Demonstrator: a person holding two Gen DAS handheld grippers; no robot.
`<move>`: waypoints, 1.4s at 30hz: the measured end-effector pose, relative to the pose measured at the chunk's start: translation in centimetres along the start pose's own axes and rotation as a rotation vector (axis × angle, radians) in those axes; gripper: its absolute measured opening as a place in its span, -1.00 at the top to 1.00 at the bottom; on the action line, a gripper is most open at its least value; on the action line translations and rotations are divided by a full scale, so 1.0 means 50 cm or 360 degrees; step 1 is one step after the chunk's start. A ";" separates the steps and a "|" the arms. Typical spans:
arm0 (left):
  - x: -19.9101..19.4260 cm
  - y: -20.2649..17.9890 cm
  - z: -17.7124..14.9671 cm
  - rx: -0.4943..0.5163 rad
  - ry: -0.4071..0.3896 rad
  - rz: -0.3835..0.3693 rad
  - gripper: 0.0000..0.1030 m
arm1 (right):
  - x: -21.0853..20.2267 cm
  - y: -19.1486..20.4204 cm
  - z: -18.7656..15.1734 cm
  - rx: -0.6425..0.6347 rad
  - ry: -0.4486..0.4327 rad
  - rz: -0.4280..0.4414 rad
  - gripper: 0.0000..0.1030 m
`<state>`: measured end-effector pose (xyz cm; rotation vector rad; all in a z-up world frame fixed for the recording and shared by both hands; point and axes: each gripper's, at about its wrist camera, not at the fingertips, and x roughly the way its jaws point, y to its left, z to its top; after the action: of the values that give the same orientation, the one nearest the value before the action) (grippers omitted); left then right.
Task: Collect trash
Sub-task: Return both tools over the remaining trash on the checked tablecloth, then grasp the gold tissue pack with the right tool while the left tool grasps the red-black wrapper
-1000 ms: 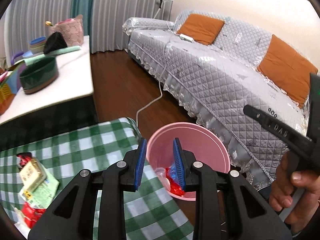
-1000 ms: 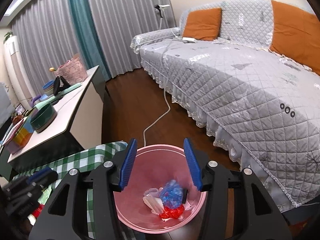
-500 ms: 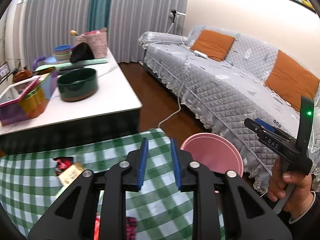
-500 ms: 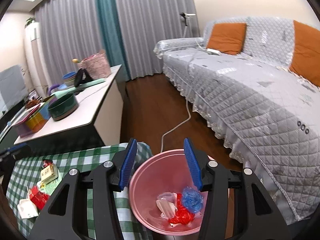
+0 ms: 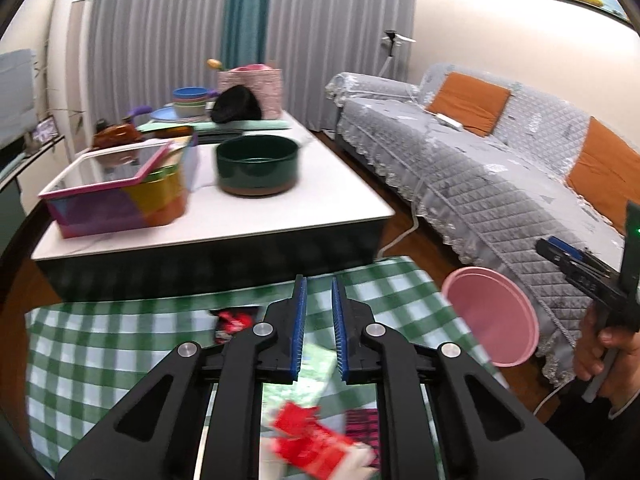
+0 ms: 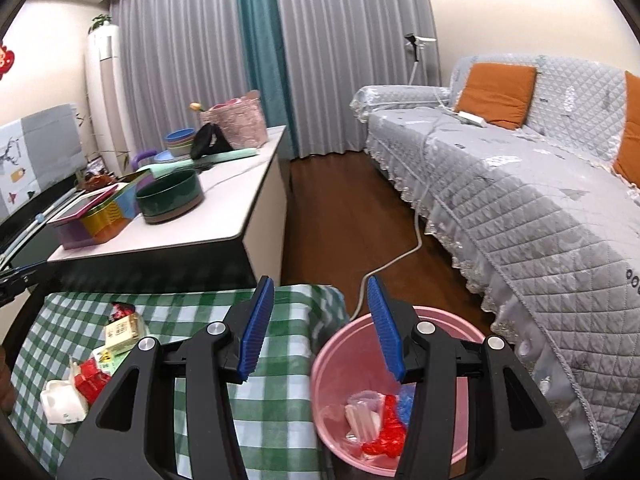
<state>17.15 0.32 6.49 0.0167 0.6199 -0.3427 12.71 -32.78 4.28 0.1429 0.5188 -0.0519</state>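
Note:
A pink bin (image 6: 448, 432) stands on the floor right of the green checked table (image 6: 280, 400); it holds red, white and blue wrappers (image 6: 380, 428). It also shows in the left wrist view (image 5: 492, 316). My left gripper (image 5: 319, 292) is open and empty, its jaws a narrow gap apart, above the checked table (image 5: 100, 360). Below it lie a red wrapper (image 5: 316, 444) and a dark red packet (image 5: 234, 322). My right gripper (image 6: 320, 300) is open and empty, above the table's right edge and the bin. More trash (image 6: 96, 360) lies at the table's left.
A white coffee table (image 5: 320, 208) beyond holds a dark green bowl (image 5: 258, 164), a colourful tin (image 5: 120, 196) and dishes. A grey quilted sofa (image 6: 520, 200) with orange cushions runs along the right. A white cable (image 6: 400, 256) lies on the wooden floor.
My left gripper has swung left from over the bin to over the checked table and its jaws have narrowed. My right gripper has drifted left and up, staying open.

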 end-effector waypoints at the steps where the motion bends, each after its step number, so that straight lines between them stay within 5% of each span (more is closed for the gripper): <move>1: 0.000 0.018 0.000 -0.0018 -0.0003 0.0017 0.75 | 0.003 0.009 -0.002 -0.0008 0.0008 0.0022 0.13; 11: 0.011 0.206 -0.057 -0.0401 0.0009 0.0111 0.75 | 0.046 0.084 -0.028 -0.0049 0.0110 0.0186 0.22; 23: 0.036 0.243 -0.053 -0.0336 0.0013 0.0171 0.75 | 0.114 0.243 -0.072 -0.0131 0.0217 0.0412 0.20; 36: 0.083 0.310 -0.049 -0.0323 0.0079 0.0133 0.75 | 0.243 0.450 -0.088 -0.0338 0.0475 0.0595 -0.69; 42: 0.108 0.315 -0.047 -0.0301 0.0104 0.0074 0.75 | 0.303 0.519 -0.125 -0.0504 0.0637 0.0592 -0.77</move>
<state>24.96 13.80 0.12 -0.1391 0.7137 -0.2381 25.00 -6.41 -5.43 -0.0651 0.8840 0.4286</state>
